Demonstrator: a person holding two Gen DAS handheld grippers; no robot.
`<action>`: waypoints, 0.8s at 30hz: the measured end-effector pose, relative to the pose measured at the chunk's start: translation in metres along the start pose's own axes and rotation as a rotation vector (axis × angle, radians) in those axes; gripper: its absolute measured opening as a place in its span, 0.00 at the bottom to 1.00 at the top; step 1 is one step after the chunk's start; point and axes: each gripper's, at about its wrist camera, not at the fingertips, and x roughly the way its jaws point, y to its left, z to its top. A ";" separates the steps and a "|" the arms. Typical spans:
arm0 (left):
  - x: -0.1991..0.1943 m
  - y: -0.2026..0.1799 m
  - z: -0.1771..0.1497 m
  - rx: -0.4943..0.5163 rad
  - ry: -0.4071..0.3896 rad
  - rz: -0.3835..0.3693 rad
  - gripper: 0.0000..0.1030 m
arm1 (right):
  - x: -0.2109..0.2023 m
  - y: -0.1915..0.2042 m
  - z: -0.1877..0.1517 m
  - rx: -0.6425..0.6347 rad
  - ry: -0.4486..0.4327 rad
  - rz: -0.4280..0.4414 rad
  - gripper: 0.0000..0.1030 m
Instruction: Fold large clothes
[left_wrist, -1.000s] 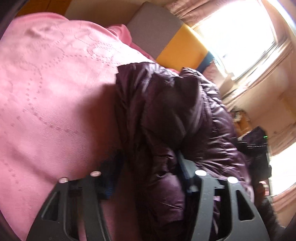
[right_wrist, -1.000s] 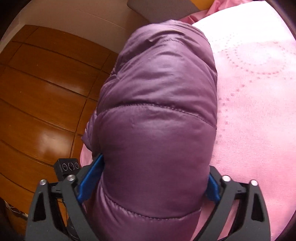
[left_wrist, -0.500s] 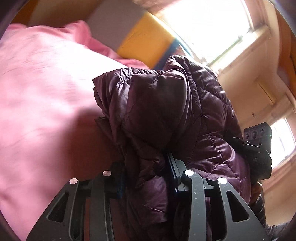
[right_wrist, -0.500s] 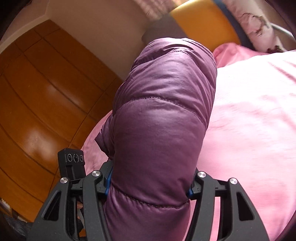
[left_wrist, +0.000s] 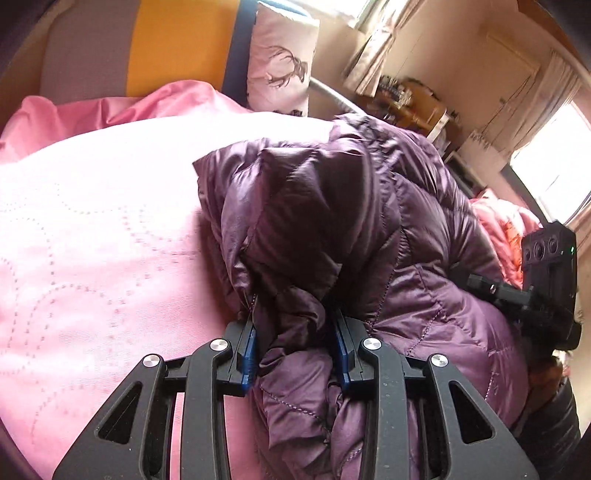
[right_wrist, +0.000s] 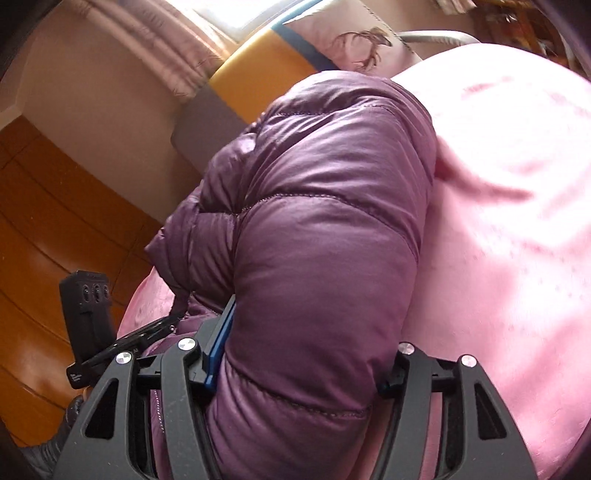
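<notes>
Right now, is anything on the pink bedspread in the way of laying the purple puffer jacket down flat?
Nothing visible is. The pink bedspread beside the purple puffer jacket looks bare up to the pillow at the headboard. Both claws grip the jacket.

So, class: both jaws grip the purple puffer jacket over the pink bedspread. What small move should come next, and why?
Probably lower the jacket onto the bedspread before releasing: the left gripper and right gripper each pinch a bunched fold, with pink surface free beside it.
</notes>
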 end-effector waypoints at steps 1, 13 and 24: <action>0.000 -0.001 -0.003 0.012 -0.001 0.013 0.31 | -0.001 -0.002 0.000 0.005 -0.006 -0.008 0.63; -0.061 -0.015 0.002 0.068 -0.101 0.132 0.39 | -0.062 0.066 -0.009 -0.292 -0.202 -0.390 0.86; -0.067 -0.059 0.057 0.181 -0.159 0.018 0.39 | 0.016 0.144 -0.055 -0.526 -0.117 -0.354 0.87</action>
